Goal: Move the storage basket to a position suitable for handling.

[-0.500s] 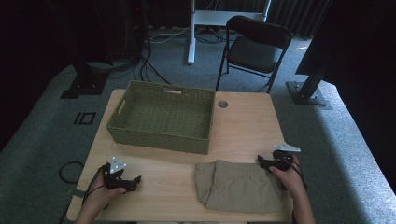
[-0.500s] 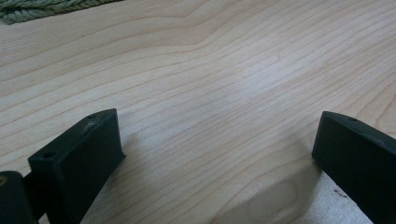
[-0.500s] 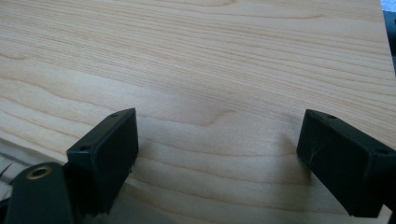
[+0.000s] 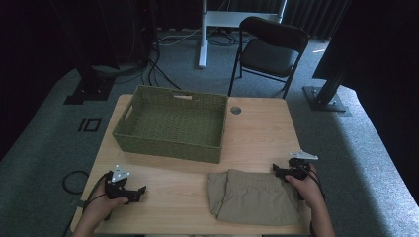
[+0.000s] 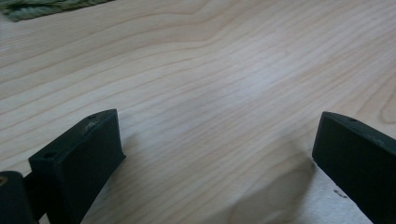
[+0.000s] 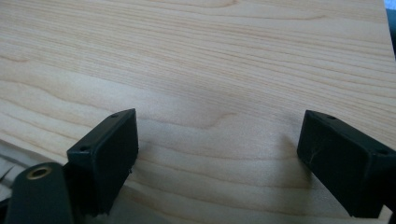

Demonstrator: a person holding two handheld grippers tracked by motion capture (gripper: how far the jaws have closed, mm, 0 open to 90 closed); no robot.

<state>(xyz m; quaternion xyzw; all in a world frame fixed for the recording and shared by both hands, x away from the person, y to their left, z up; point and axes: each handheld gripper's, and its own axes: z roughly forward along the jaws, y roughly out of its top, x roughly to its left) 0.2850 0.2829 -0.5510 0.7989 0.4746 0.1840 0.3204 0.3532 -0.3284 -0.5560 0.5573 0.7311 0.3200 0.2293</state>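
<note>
Both my claws rest low at the near edge of the wooden table (image 4: 257,133). From the high view, my left gripper (image 4: 136,191) sits at the near left corner, its tips pointing toward the middle of the table, with bare wood all around it. My right gripper (image 4: 277,171) is at the near right, just beside the upper right corner of the folded khaki shorts (image 4: 254,197); whether it touches the cloth I cannot tell from up here. The shorts lie flat along the near edge, between my two hands and closer to the right one. Behind them, well apart from both claws, stands the green woven basket (image 4: 170,144) on the far left half of the table. A black folding chair (image 4: 269,49) stands on the carpet beyond the table.

From the left gripper view, my left gripper (image 5: 217,154) has its jaws spread wide, with nothing between them but pale wood grain. A sliver of the basket (image 5: 42,7) shows at the top left corner.

From the right gripper view, my right gripper (image 6: 217,149) is likewise spread wide over bare table (image 6: 210,60), pinching nothing. A pale strip shows along the bottom of this view, too blurred for me to say what it is.
</note>
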